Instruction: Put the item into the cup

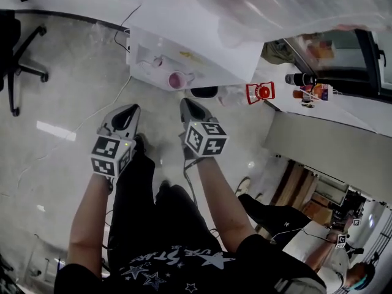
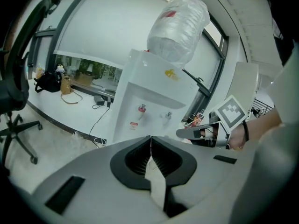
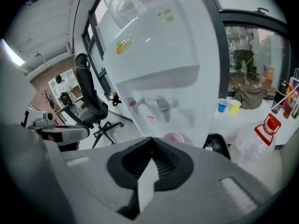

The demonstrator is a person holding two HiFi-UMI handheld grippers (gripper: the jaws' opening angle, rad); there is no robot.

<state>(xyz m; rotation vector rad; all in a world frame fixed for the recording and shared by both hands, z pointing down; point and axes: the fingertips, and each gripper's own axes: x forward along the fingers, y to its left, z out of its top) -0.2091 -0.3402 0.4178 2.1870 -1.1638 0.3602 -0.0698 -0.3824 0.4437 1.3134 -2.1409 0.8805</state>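
Pointing ahead above the floor, the left gripper and right gripper each have their jaws pressed together, holding nothing. Past them, a pink cup stands on the water dispenser's ledge, under its taps and near the ledge's front edge.

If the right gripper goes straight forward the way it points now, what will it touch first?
Probably the pink cup at the water dispenser, just ahead of the right gripper; the gap between them is hard to judge.
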